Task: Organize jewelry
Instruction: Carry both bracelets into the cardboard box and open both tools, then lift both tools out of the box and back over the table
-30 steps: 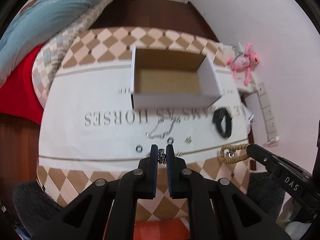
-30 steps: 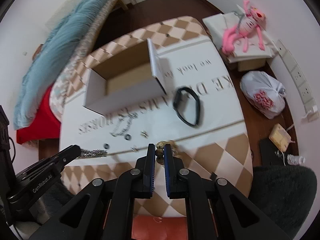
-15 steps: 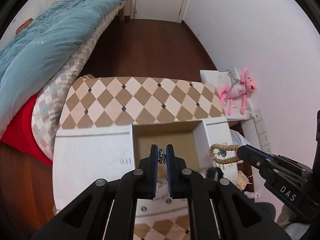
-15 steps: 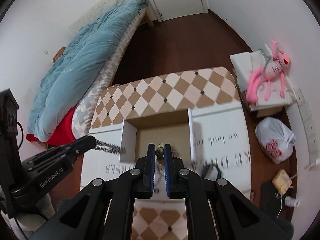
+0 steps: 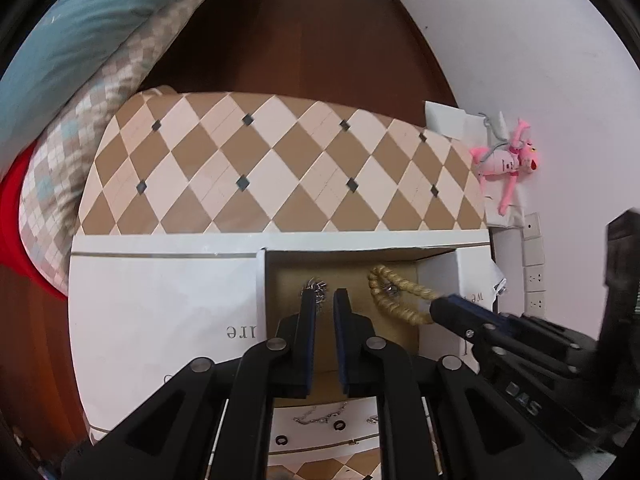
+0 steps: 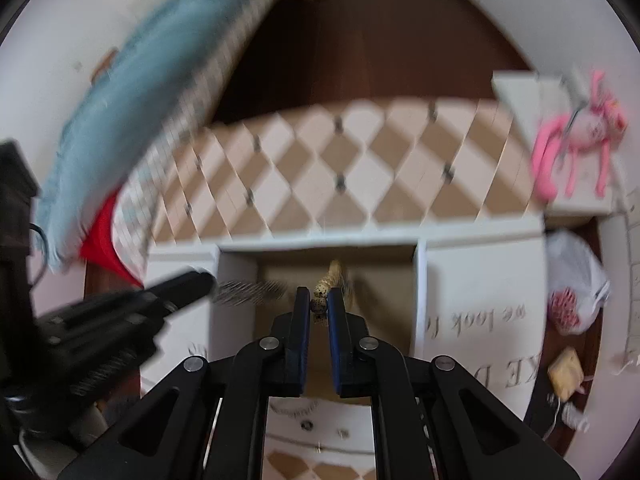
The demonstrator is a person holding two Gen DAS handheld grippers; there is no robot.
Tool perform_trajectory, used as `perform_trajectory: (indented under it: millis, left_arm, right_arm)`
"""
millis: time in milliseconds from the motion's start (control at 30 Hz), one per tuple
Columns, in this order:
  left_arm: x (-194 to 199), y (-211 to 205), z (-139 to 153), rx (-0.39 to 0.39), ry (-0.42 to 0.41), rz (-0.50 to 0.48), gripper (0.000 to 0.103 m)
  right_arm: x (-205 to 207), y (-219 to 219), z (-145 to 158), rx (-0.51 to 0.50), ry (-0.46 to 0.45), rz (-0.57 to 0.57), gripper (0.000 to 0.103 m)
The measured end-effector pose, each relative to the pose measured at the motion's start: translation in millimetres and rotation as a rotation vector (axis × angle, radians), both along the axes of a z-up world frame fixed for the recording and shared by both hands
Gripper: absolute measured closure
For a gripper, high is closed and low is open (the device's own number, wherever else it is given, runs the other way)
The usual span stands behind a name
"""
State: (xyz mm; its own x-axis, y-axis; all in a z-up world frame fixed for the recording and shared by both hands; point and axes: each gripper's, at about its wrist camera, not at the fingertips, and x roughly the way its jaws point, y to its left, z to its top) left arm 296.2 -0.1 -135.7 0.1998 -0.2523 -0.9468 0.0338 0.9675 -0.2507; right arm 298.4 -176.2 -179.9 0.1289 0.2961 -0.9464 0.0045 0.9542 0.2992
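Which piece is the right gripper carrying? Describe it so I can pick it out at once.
Find the open cardboard box on the white printed cloth. Over its right half hangs a looped beaded bracelet, pinched by the right gripper. Its tan wooden beads set it apart from the thin silver chain beside it.

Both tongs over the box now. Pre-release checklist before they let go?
1. Left tongs over the box: ok, tips are above the open cavity.
2. Chain free to drop: cannot tell; the jaws are opening and it hangs by one pad.
3. Right tongs over the box: ok.
4. Bead bracelet gripped: ok, a bead sits between the pads, the rest hangs into the box.
5. Tongs clear of each other: ok, apart in both views.
6. Items left on the table: not ok, small pieces lie outside the box.
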Motion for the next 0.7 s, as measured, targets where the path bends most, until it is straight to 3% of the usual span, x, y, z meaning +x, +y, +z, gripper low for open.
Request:
perform_trajectory:
  millis: [33, 100, 133, 167, 267, 300, 367, 467, 700]
  left_arm:
    - [-0.5, -0.2, -0.6, 0.022, 0.002, 0.004, 0.085]
    - [-4.2, 0.3, 1.0, 0.07, -0.024, 0.006, 0.047]
    - [-6.1, 0.8, 2.0, 0.098, -0.038, 0.011, 0.038]
    - [-8.8, 1.2, 3.5, 0.134, -0.059, 0.016, 0.033]
    - [-19.9, 2.7, 4.0, 0.203, -0.099, 0.03, 0.031]
    - [-23.8, 3.7, 3.1, 0.214, -0.108, 0.037, 0.024]
    - [-31.7, 7.6, -0.5, 0.235, -0.125, 0.048, 0.009]
    - [-42.4, 9.3, -11.4, 0.25, -0.124, 0.048, 0.001]
    - [-60.9, 10.8, -26.7, 0.234, -0.112, 0.08, 0.001]
  right_arm:
    - [-1.7, -1.9, -5.0, -0.005, 0.012, -0.002, 0.092]
    - [-8.6, -10.3, -7.8, -0.046, 0.002, -0.021, 0.072]
    - [-12.2, -14.2, -5.3, -0.05, -0.013, -0.03, 0.054]
    - [-15.5, -15.9, -2.3, -0.064, -0.029, -0.031, 0.047]
    - [-24.9, -19.9, 6.9, -0.142, -0.077, -0.035, 0.043]
    - [-31.2, -19.9, 9.7, -0.183, -0.101, -0.032, 0.038]
    - [-37.1, -19.8, 14.1, -0.239, -0.125, -0.032, 0.006]
    - [-49.8, -17.1, 10.8, -0.322, -0.141, -0.008, 0.001]
    - [-73.0, -11.1, -8.6, -0.376, -0.143, -0.002, 0.001]
